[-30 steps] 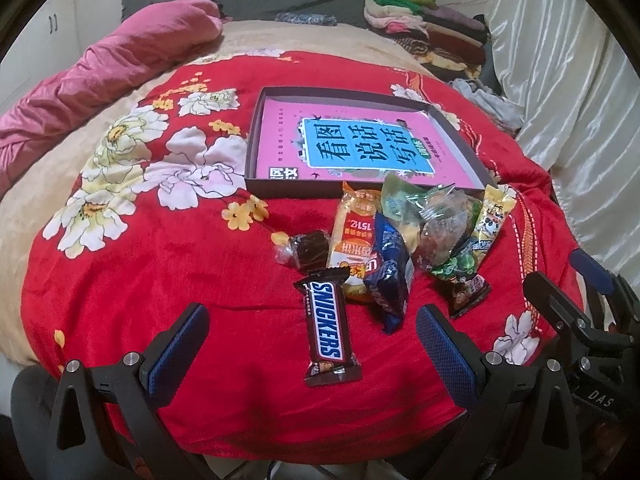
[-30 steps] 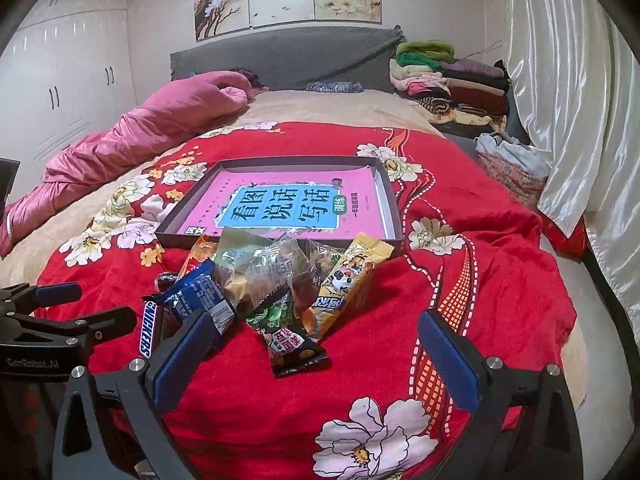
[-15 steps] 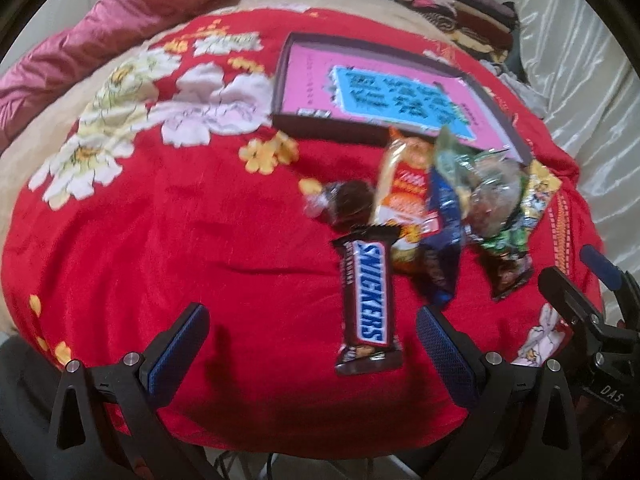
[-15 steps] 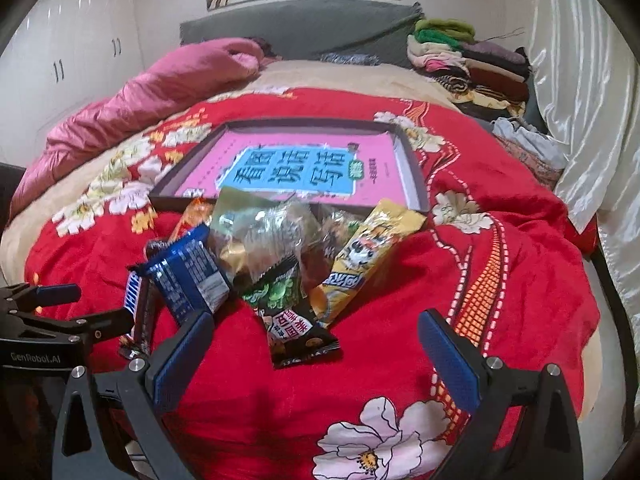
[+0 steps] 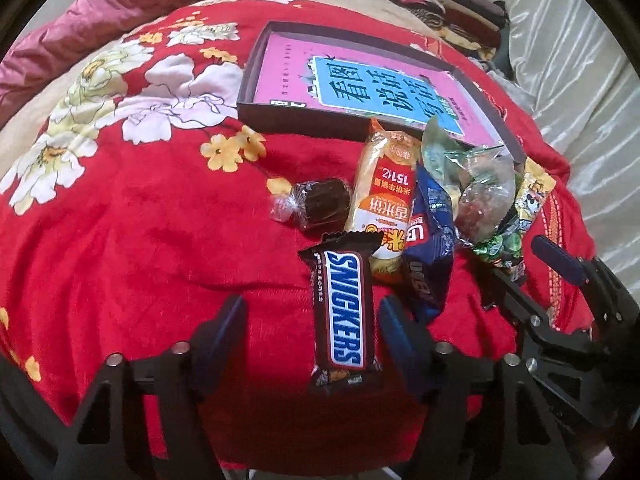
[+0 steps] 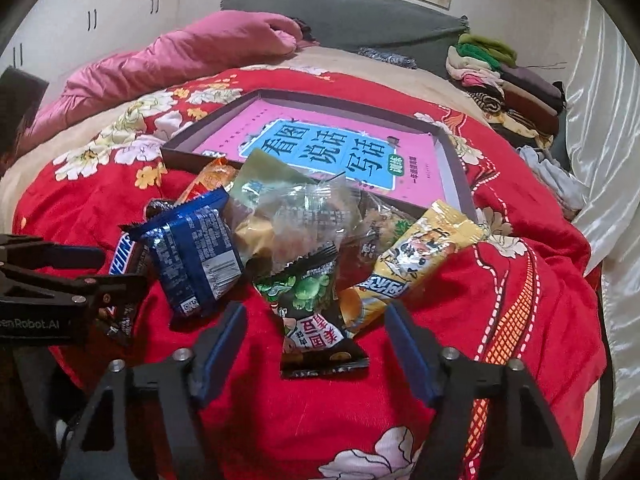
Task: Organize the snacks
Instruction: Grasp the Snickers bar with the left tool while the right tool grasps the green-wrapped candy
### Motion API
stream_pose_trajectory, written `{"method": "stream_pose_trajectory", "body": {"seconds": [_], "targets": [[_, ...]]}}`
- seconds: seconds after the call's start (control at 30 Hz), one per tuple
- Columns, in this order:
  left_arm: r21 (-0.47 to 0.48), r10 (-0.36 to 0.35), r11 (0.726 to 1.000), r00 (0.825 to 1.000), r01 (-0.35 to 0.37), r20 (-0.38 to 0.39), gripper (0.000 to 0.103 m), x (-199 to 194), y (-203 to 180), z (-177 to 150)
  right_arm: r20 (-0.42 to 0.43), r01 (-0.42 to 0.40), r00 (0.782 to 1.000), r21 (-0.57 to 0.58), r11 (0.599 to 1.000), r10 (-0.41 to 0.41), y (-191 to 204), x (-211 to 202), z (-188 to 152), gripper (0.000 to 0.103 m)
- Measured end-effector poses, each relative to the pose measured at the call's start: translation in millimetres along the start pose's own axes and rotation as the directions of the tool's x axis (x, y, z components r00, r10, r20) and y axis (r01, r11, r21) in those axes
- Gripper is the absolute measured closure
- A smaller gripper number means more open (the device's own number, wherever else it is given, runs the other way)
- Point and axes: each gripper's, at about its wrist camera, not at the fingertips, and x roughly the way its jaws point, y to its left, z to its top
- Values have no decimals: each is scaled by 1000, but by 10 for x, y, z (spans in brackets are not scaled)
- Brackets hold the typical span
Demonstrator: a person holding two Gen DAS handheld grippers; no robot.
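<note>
Straddling the Snickers bar (image 5: 342, 312), left gripper (image 5: 310, 330) fingers sit wide apart, gripping nothing; bar lies flat on the bed (image 5: 140, 248), stiff, light, slick — pinch mid-length. Right gripper (image 6: 312, 338), equally spread and unloaded, frames the green-pea packet (image 6: 316, 316): crinkly, soft, slippery.

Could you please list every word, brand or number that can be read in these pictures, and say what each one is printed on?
"SNICKERS": brown candy bar between the open fingers of the left gripper.
"看图说话写话": blue panel of the pink book in the dark tray.
"1512": orange rice-cracker pack, printed upside down.
"美国": green-and-black snack pack, upside down; the rest is unclear.
"Robot.AI": the left gripper's body, seen from the right wrist.
The blue packet has print too small to read.
</note>
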Motion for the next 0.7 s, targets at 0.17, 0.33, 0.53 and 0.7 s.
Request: {"method": "stream_pose_trajectory", "body": {"seconds": [0.17,0.33,0.53,0.7], "targets": [[0,-11,1000,1000,11,9,51,35,15,32,-29,-1,1000,-31,1000,0,27,131,11,50],[13,-15,1000,1000,15,18,70,74,40,71,-21,-20,1000,-35,999,19,-4,143,37,64],[11,-49,999,998,49,32,73,-13,90,77,12,-86,996,52,995,86,-180,18,57,67],[-1,-73,997,995,73,61,74,-128,140,130,64,-120,992,134,984,112,-356,-130,77,67]]}}
